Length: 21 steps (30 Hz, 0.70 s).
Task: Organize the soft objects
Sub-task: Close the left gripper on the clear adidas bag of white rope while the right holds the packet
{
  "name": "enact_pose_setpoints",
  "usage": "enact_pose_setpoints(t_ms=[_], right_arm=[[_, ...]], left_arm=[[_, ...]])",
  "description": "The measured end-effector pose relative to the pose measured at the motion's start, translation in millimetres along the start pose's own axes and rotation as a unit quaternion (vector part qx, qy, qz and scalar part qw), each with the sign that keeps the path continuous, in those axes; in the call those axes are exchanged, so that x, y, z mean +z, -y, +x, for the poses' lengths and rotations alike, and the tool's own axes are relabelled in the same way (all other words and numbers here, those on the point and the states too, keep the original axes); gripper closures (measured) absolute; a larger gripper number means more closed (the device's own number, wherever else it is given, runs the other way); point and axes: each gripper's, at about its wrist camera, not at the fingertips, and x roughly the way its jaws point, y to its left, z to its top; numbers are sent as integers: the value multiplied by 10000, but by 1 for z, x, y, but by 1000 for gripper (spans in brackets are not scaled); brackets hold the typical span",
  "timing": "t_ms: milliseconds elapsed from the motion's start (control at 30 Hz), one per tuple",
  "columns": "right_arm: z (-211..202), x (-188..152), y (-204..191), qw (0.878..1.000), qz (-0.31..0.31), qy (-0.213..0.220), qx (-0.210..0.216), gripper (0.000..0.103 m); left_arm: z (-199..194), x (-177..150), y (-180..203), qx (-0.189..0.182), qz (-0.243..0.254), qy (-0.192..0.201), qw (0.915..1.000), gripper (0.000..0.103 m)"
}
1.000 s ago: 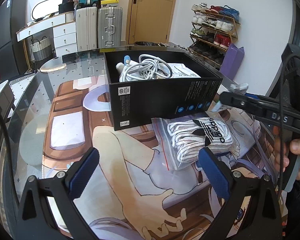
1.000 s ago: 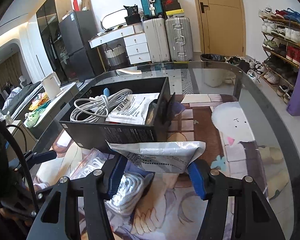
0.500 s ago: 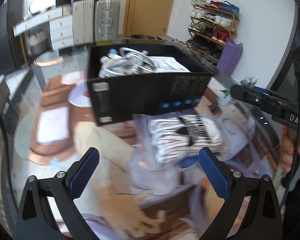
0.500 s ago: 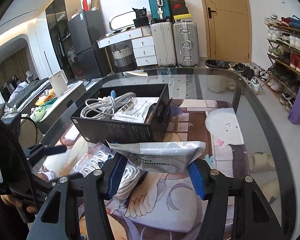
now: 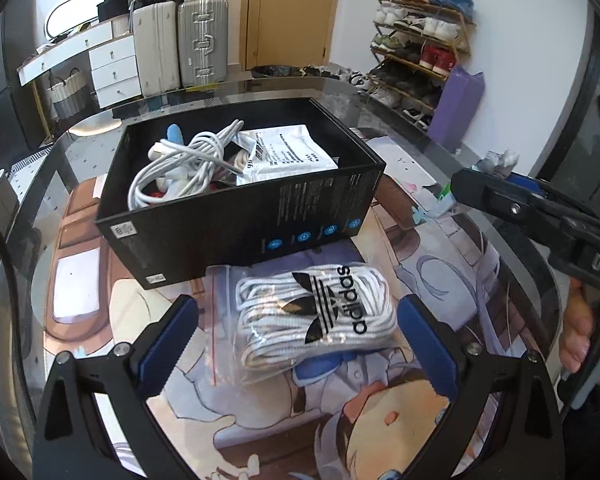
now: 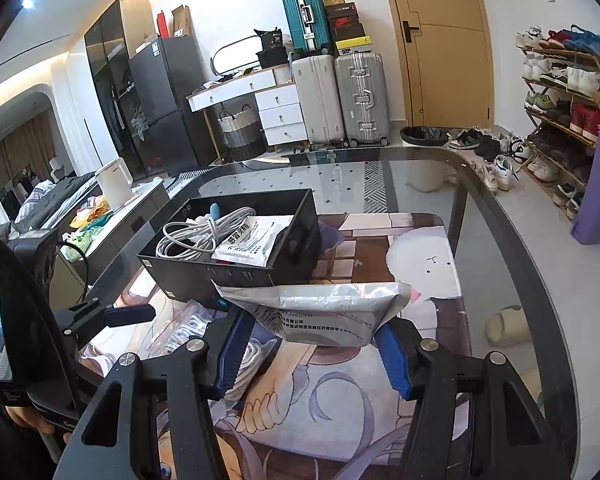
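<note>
1. One black box stood on the glass table, which was covered by a printed anime mat. Inside it lay one bundle of white cable and one white printed sachet.
2. One clear zip bag of white laces, marked with a black adidas logo, lay flat on the mat just in front of the box.
3. One silver foil pouch was up off the table, in front of the box's near wall in the right wrist view.
4. There were two grippers, each with two blue pads.
5. Against the view a second before, the left wrist camera looked down more steeply into the box, and the lace bag sat more centrally between its fingers; half a second before, that view was blurred and by this moment it was sharp.
6. The right wrist view showed the box smaller and farther off than a second earlier, with the pouch clamped as before.
7. The left gripper was spread wide and empty, its pads on either side of the lace bag without touching it.
8. The right gripper was partly closed and clenched on the lower edge of the foil pouch, both pads pressing its sides.
</note>
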Motion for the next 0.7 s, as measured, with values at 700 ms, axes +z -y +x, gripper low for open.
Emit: enact_pose_setpoints(t_ms=[700], right_arm=[[7, 0, 4, 9999, 38, -116, -38, 44]], left_arm=[[31, 12, 9, -41, 130, -449, 9989, 0]])
